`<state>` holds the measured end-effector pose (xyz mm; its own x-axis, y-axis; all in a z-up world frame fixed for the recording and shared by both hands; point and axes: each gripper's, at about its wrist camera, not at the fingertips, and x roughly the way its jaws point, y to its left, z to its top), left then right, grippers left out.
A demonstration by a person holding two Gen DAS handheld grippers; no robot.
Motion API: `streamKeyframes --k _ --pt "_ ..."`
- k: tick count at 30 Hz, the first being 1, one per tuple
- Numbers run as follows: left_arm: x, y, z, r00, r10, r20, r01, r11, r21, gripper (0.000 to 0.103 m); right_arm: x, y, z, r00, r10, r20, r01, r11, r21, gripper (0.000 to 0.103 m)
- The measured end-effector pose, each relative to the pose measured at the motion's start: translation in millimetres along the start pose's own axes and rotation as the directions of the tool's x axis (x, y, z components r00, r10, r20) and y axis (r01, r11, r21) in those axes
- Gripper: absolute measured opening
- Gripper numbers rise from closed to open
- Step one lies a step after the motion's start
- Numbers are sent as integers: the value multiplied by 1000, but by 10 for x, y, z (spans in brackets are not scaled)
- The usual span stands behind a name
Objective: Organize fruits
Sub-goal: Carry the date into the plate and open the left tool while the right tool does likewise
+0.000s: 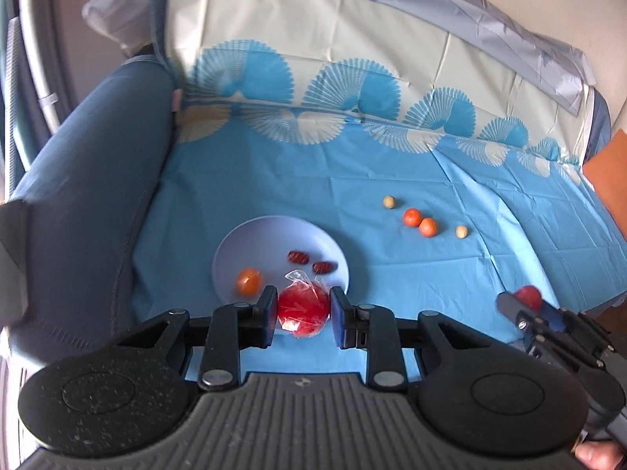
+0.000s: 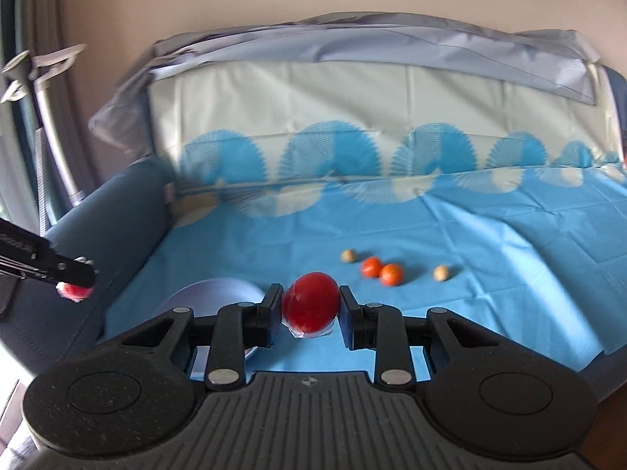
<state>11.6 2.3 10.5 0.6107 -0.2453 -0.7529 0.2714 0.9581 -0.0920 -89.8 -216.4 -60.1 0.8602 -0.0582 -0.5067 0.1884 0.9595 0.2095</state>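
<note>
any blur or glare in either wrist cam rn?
Left wrist: mostly sharp, fisheye bends the sofa edges; glare on the wrap of the red fruit in the left claw. Right wrist: background motion-blurred; right claw and its fruit sharp.

Count: 2 wrapped red fruits [image 1: 303, 311] [image 2: 311, 305], 3 orange fruits [image 1: 412, 217] [image 1: 428, 227] [image 1: 248, 281], 2 beige nuts [image 1: 388, 202] [image 1: 462, 232], 2 dark red dates [image 1: 298, 257] [image 1: 324, 266], 1 plate [image 1: 266, 235], 2 grippers [image 1: 301, 315] [image 2: 311, 309].
</note>
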Motion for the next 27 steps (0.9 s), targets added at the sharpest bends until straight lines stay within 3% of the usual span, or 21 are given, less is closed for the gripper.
streamKeyframes --k 11,18,27 --pt "-458 260 -427 998 2 68 2 998 -67 31 -528 650 -209 994 104 15 -100 978 -184 31" --pt "-541 343 -463 996 10 91 1 994 -112 31 -584 751 -159 991 131 25 -121 961 -250 31" --pt "-436 350 -396 997 2 82 8 993 -114 31 -501 774 -197 993 121 0 -117 960 -254 31"
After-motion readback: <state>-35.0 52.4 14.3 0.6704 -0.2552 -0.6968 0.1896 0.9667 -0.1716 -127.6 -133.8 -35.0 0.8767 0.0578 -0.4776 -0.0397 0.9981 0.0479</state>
